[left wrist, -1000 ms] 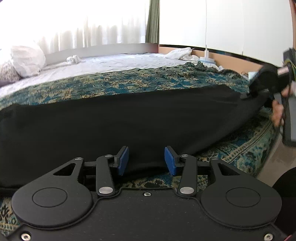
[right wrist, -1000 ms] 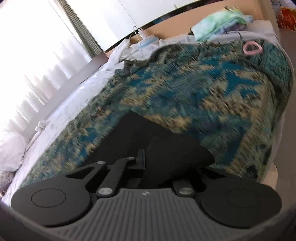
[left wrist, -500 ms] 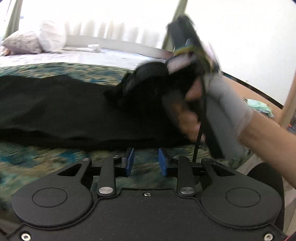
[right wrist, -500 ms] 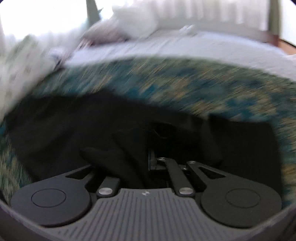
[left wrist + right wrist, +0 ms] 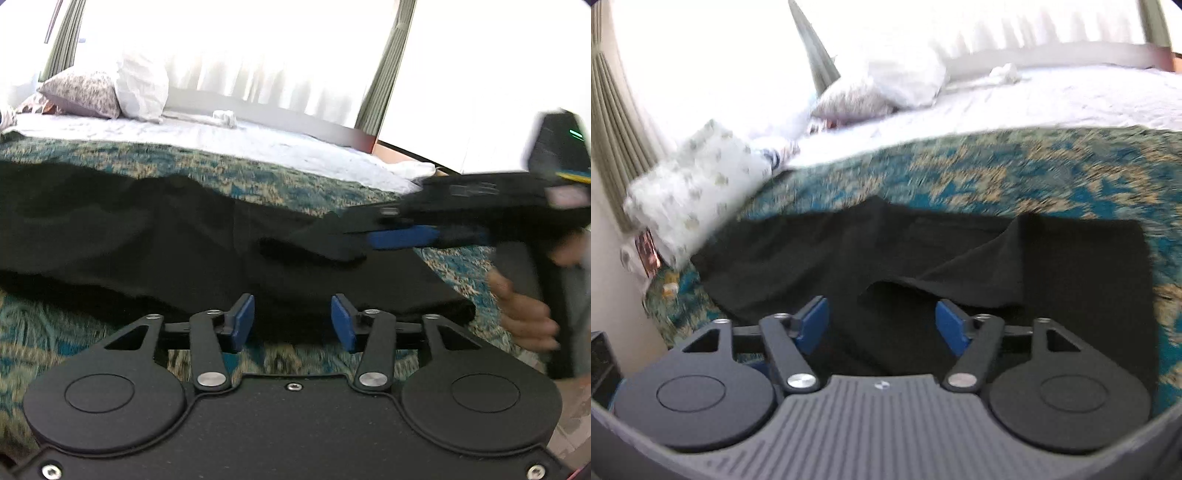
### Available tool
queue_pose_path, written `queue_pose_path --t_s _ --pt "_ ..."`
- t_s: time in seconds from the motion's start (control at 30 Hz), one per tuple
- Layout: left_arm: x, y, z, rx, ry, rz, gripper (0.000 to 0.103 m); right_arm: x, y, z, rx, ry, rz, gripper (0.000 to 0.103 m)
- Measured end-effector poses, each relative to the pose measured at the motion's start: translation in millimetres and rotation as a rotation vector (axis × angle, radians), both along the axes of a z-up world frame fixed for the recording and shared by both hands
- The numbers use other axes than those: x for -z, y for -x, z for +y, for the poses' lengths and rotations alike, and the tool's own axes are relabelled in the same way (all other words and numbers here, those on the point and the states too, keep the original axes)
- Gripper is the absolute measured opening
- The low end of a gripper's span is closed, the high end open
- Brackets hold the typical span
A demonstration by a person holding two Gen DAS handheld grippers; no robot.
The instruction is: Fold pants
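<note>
black pants (image 5: 147,236) on bedspread (image 5: 258,184); left claw (image 5: 292,323) opening, empty

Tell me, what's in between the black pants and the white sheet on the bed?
A teal and gold patterned blanket lies between the black pants and the white sheet. The right wrist view shows it best, and the left wrist view shows it too.

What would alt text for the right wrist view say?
Black pants, partly folded, lie on a teal patterned bedspread. The right gripper hangs over them, jaws opening with nothing between the pads. White pillows sit behind.
</note>
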State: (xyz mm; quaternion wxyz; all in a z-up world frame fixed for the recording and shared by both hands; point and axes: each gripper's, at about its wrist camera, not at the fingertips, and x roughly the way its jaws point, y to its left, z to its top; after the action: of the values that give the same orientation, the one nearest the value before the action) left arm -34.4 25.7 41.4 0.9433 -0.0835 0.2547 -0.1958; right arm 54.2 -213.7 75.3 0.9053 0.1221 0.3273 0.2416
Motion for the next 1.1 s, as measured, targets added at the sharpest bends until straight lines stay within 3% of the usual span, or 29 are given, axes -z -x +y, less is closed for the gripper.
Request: queue_pose_path --t_s 0.17,0.3,0.4,0.53,0.73,0.77,0.8,0.83,0.87,0.9,0.97,1.07,1.1 --pt "-10 -24 -29 -0.005 -0.045 -0.056 0.059 4 18 -31 0.324 0.165 -0.055 0.081" --pt "0 -52 -51 -0.108 -0.124 -0.024 0.063 26 26 -42 0.502 0.29 -0.035 0.072" --pt "8 -62 -54 -0.155 -0.132 0.0 0.073 43 33 -42 0.553 0.347 -0.033 0.069" --pt "18 -72 -53 -0.157 -0.162 0.014 0.073 62 48 -38 0.548 0.394 -0.03 0.068" --pt "18 -70 -56 -0.153 -0.184 0.011 0.073 67 74 -23 0.515 0.409 -0.13 0.07" --pt "15 -70 -58 -0.144 -0.183 -0.001 0.072 66 75 -22 0.518 0.413 -0.145 0.07" --pt "11 -69 -60 -0.125 -0.186 -0.012 0.058 66 75 -22 0.524 0.413 -0.16 0.07" --pt "8 -69 -64 -0.085 -0.203 -0.024 0.041 65 78 -22 0.547 0.41 -0.192 0.071" --pt "4 -70 -70 -0.041 -0.23 -0.031 0.012 64 81 -22 0.574 0.41 -0.226 0.072" --pt "1 -71 -77 -0.001 -0.255 -0.038 0.008 62 83 -21 0.598 0.415 -0.261 0.072" --pt "-4 -72 -86 0.044 -0.228 -0.048 0.012 59 84 -20 0.634 0.417 -0.303 0.072" --pt "-1 -84 -105 0.148 -0.179 0.039 0.012 64 77 -24 0.646 0.38 -0.287 0.071" --pt "3 -91 -113 0.188 -0.174 0.082 0.016 68 74 -25 0.642 0.365 -0.271 0.061"
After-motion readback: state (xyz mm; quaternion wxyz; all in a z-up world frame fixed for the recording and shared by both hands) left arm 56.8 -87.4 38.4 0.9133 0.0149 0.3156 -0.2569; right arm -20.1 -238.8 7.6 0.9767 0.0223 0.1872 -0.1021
